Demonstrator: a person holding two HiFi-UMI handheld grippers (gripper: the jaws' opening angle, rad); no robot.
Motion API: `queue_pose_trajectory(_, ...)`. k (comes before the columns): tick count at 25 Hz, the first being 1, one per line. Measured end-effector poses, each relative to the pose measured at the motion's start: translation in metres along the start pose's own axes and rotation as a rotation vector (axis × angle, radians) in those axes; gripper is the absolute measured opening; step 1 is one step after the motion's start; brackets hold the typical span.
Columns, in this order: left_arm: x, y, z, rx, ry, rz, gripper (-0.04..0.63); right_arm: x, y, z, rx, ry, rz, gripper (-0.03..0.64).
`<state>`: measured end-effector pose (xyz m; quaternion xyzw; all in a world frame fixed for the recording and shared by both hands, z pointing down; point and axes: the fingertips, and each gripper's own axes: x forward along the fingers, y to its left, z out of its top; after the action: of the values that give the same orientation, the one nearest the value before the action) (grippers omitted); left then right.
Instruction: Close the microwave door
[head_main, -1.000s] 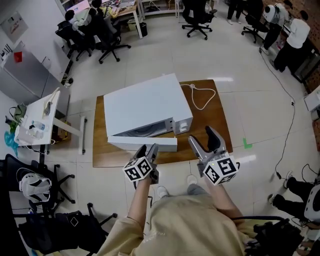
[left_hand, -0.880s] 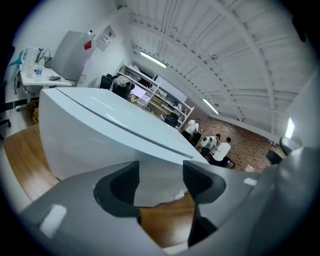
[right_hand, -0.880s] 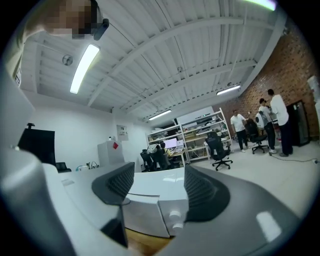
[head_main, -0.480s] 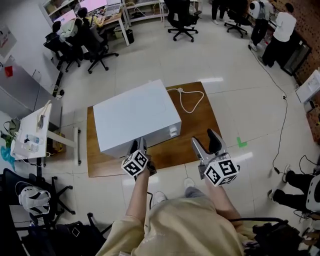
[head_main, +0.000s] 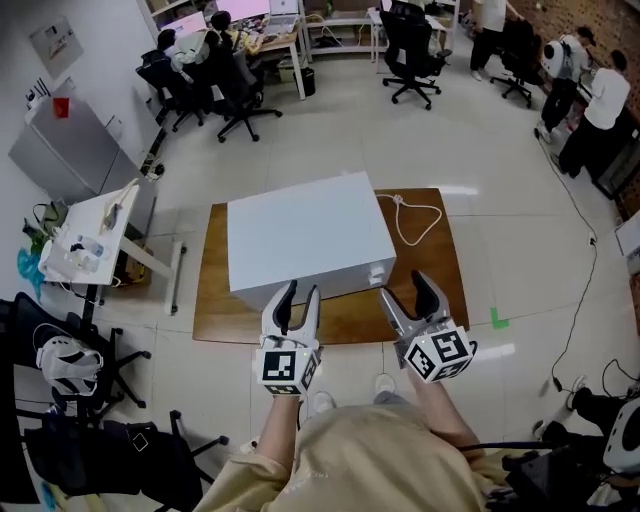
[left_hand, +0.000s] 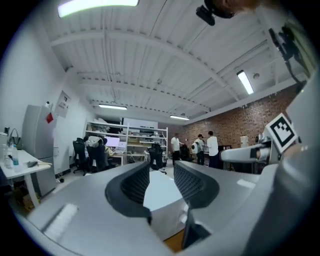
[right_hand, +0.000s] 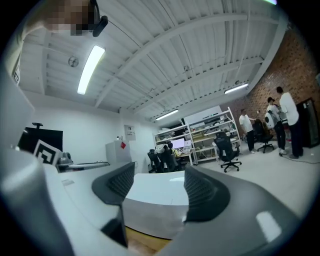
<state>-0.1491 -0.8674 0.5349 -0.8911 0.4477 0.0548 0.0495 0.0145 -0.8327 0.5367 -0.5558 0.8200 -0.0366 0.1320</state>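
Since the white microwave (head_main: 305, 235) sits square on the wooden worktop (head_main: 430, 285) with its front face flush and no gap showing, the head view suggests the door is already shut and the task is as good as done. The left tongs (head_main: 301, 298) and right tongs (head_main: 403, 290) hover just in front of that face, apart from it, probably because nothing is left to push. A white power cord (head_main: 415, 215) lies looped on the worktop beside the oven, which I take to mean it is unplugged. No brand name can be read. The only print close by is the square marker pattern on each cube.

Along the left gripper view, the ribbed pads have just been closing and now stand drawn together with only a slim gap, gripping nothing. The microwave's top shows past them.

Across the right gripper view, the jaws stand well apart and empty, framing the microwave's upper edge. A red label on a grey cabinet (right_hand: 116, 152) and a wall notice (right_hand: 129, 132) are too small to read.
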Motion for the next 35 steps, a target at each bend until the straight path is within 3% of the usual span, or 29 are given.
queue_pose_trajectory(3,-0.031,0.009,0.013,0.011,-0.033,0.084,0.152,0.006,0.009,-0.002,-0.031,0.008,0.033,0.301)
queue_pose_trajectory(6,-0.050,0.023,0.001,0.024,-0.011,0.154,0.155,0.015,0.017,-0.003,-0.052,0.008,0.067,0.301)
queue_pose_trajectory(10,-0.062,0.037,-0.001,0.037,-0.017,0.210,0.202,0.023,0.027,-0.009,-0.056,0.016,0.101,0.301)
queue_pose_trajectory(15,-0.063,0.045,0.015,0.071,-0.025,0.206,0.317,0.035,0.039,-0.004,-0.074,-0.002,0.119,0.301)
queue_pose_trajectory(18,-0.066,0.047,0.015,0.073,-0.025,0.218,0.347,0.038,0.048,0.000,-0.116,-0.046,0.123,0.302)
queue_pose_trajectory(27,-0.074,0.060,0.031,0.107,-0.045,0.275,0.345,0.042,0.054,0.004,-0.186,-0.055,0.088,0.301)
queue_pose_trajectory(35,-0.068,0.062,0.025,0.104,-0.030,0.241,0.345,0.044,0.054,0.005,-0.192,-0.054,0.071,0.302)
